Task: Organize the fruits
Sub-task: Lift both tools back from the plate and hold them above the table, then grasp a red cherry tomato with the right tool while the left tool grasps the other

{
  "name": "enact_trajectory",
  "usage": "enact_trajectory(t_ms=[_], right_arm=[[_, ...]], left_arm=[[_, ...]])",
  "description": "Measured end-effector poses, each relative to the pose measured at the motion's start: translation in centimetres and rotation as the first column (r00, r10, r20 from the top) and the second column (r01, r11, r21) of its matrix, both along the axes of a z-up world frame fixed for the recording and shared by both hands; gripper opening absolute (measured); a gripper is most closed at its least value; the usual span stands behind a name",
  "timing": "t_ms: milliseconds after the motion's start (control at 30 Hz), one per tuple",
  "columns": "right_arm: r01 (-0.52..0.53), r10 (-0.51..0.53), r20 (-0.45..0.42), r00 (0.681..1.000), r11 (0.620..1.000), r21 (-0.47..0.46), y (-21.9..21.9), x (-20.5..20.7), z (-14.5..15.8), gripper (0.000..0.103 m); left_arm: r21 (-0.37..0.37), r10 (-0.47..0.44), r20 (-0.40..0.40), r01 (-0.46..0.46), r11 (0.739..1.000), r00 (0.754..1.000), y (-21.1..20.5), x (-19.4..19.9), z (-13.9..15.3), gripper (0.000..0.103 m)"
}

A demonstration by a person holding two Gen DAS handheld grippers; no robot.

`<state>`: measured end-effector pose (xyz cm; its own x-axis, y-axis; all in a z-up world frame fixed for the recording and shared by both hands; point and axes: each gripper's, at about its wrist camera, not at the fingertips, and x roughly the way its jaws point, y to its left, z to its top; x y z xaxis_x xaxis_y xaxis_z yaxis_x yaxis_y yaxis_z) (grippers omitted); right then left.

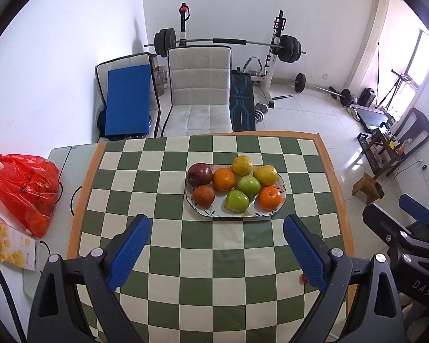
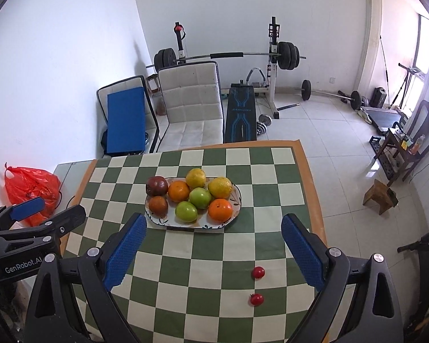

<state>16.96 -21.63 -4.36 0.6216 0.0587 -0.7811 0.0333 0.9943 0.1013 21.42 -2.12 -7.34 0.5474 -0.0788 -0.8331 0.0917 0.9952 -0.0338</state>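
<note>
On the near edge of the table: both grippers hover above the cloth, well short of the fruit.
Left gripper [image 1: 216,230]: blue ribbed pads spread wide, nothing between them.
Right gripper [image 2: 214,228]: likewise gaping and empty-handed.
Loose fruit: two small glossy red round fruits [image 2: 258,272] [image 2: 256,299] lie near the table's near right edge, apart from the plate.
Cloth: green-and-cream chequered tablecloth with orange border [image 2: 237,245], flat and matte.
Plate: oval white ceramic plate with leaf pattern [image 2: 157,220], mid-table, shallow-rimmed.
On the plate: two smooth green apples [image 2: 186,211], two dimpled oranges [image 2: 220,209], two yellow citrus [image 2: 220,187], two dark red-brown fruits [image 2: 156,185], packed touching.
Step, as I judge: start of gathering strays.
Next move: the right gripper seems best placed; small, round, slick fruit probably rolls, so a centred, gentle close.
Far left edge: crinkled red plastic bag [image 1: 25,191].
</note>
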Motion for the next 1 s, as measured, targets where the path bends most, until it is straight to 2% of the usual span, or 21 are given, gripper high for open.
enact_trajectory(t_ms=[233, 533, 600, 633, 667, 767, 867, 967, 1000], right_arm=[[0.006, -0.006, 0.027, 1.0, 1.0, 0.005, 0.0, -2.0, 1.4, 0.097], [0.003, -0.004, 0.022, 1.0, 0.998, 0.055, -0.6, -2.2, 0.9, 0.097], [0.002, -0.003, 0.015, 1.0, 0.997, 0.082, -1.0, -2.0, 0.5, 0.1], [0.004, -0.005, 0.011, 1.0, 0.995, 0.099, -1.4, -1.8, 0.2, 0.101], [0.013, -0.013, 0.0, 1.0, 0.992, 0.123, -2.1, -1.6, -0.6, 0.102], [0.056, -0.048, -0.058, 0.997, 0.988, 0.147, -4.3, -0.8, -3.3, 0.102], [0.135, -0.111, -0.169, 0.979, 0.981, 0.138, -7.5, -0.2, -8.1, 0.102], [0.208, -0.159, -0.296, 0.942, 0.968, 0.142, -10.7, -0.2, -14.2, 0.101], [0.226, -0.164, -0.341, 0.926, 0.963, 0.149, -11.4, -0.3, -16.7, 0.096]], left_arm=[[-0.013, -0.008, 0.01, 0.008, 1.0, 1.0, 0.0, -1.7, 0.9, 0.095], [-0.005, 0.002, 0.014, -0.002, 1.0, 1.0, -0.1, -2.5, 0.9, 0.095], [0.004, 0.013, 0.009, -0.013, 1.0, 1.0, -0.1, -2.4, 0.7, 0.095], [0.006, 0.018, 0.0, -0.018, 1.0, 1.0, -0.2, -2.2, 0.4, 0.099], [0.008, 0.021, -0.007, -0.021, 1.0, 1.0, -0.2, -2.0, 0.2, 0.103], [0.027, 0.036, -0.024, -0.035, 0.999, 0.999, -0.6, -1.1, -1.0, 0.103], [0.058, 0.036, -0.053, -0.033, 0.998, 0.998, -1.5, -0.1, -3.1, 0.103], [0.099, 0.024, -0.11, -0.013, 0.995, 0.994, -2.9, 1.3, -6.2, 0.103], [0.111, 0.014, -0.137, 0.002, 0.994, 0.991, -3.6, 1.7, -7.5, 0.103]])
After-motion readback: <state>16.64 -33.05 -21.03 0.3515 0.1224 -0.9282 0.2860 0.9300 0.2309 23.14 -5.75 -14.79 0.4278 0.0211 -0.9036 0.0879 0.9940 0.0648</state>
